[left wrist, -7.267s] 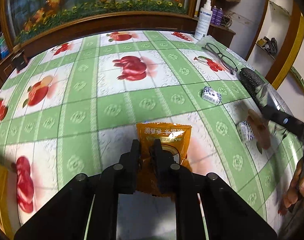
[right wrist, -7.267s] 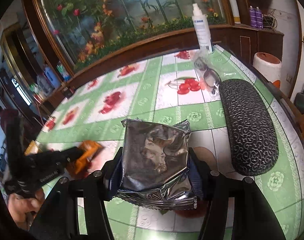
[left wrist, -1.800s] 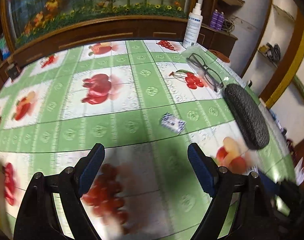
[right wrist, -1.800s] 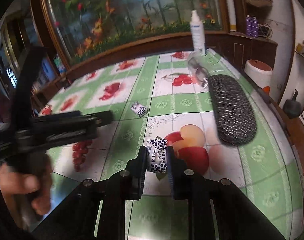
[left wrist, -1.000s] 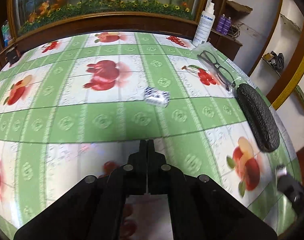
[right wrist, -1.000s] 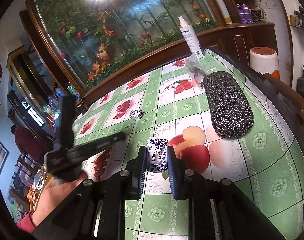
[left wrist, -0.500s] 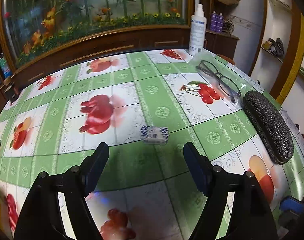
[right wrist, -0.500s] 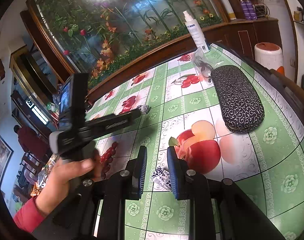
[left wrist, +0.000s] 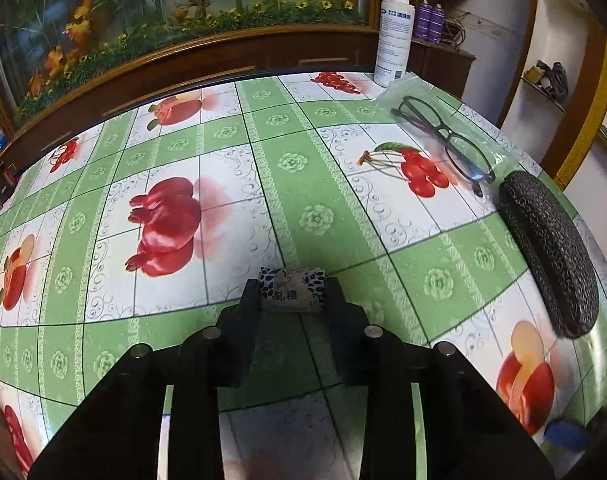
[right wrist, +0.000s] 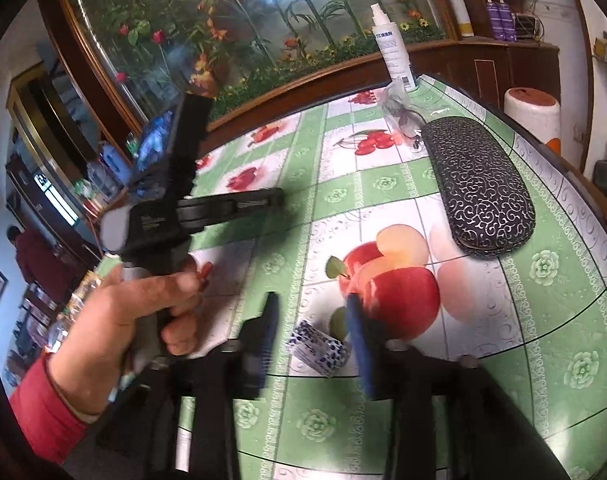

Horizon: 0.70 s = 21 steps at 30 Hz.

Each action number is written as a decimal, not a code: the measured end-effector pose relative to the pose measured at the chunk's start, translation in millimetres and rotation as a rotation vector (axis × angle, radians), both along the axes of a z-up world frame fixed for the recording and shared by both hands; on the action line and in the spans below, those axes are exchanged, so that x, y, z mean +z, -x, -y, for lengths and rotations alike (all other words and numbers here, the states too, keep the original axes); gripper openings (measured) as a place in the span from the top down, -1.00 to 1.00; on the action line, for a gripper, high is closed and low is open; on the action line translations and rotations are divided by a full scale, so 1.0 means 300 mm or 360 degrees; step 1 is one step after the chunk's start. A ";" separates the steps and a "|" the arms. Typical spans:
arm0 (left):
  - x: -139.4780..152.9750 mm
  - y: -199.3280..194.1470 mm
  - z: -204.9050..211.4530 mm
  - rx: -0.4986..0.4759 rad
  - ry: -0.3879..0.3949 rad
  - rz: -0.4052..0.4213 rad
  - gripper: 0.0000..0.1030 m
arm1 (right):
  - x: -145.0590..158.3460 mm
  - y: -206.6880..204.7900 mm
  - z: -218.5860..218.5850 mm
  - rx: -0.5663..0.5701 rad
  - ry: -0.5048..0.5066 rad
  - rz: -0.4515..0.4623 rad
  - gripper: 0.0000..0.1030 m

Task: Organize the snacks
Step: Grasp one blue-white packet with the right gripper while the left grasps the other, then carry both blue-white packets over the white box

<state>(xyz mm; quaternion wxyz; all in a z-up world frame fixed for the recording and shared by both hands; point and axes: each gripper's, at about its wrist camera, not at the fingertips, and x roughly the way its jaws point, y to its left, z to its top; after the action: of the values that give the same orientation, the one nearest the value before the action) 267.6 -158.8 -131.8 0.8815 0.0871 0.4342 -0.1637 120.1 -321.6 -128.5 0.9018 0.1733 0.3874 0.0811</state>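
In the left wrist view my left gripper (left wrist: 292, 292) is shut on a small blue-and-white wrapped candy (left wrist: 292, 289), held by its two ends just above the fruit-print tablecloth (left wrist: 315, 184). In the right wrist view my right gripper (right wrist: 313, 328) is open, and a second blue-and-white candy (right wrist: 318, 347) lies loose on the cloth between its fingers. The left gripper's body and the hand holding it (right wrist: 175, 236) show at the left of the right wrist view.
A black patterned glasses case (left wrist: 551, 252) lies along the table's right edge, also in the right wrist view (right wrist: 477, 188). Black-framed glasses (left wrist: 443, 140) in a clear sleeve and a white spray bottle (left wrist: 395, 28) stand at the far right corner. A wooden-framed aquarium (left wrist: 175, 12) backs the table.
My left gripper has moved forward onto the far candy and shut on it. My right gripper has opened wider, and its candy now lies on the cloth between the fingers.
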 end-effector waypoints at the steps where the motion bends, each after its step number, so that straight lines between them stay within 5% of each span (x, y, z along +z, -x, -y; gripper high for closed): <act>1: -0.003 0.014 -0.017 -0.0003 -0.0006 0.0004 0.44 | -0.001 0.001 -0.004 0.0000 0.0014 -0.0003 -0.09; 5: -0.004 0.091 -0.111 0.0001 0.0022 -0.0006 0.45 | -0.004 0.002 -0.033 0.0067 0.0090 -0.0017 -0.36; 13: 0.039 0.278 -0.284 0.0061 0.0205 -0.0070 0.45 | -0.037 -0.013 -0.111 0.0189 0.0275 -0.0103 -0.32; 16: 0.069 0.345 -0.321 0.0067 0.0246 -0.0063 0.45 | -0.045 -0.020 -0.144 0.0226 0.0422 -0.0146 -0.22; 19: 0.099 0.412 -0.365 0.0063 0.0285 -0.0049 0.45 | -0.050 -0.025 -0.180 0.0252 0.0585 -0.0149 0.30; 21: 0.120 0.448 -0.396 0.0074 0.0317 -0.0039 0.45 | -0.049 -0.030 -0.180 0.0261 0.0587 -0.0149 0.29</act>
<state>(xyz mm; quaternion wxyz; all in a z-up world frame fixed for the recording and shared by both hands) 133.1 -39.8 -95.8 0.8840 -0.0130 0.4284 -0.1865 129.0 -267.6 -143.2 0.8896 -0.0232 0.4501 0.0737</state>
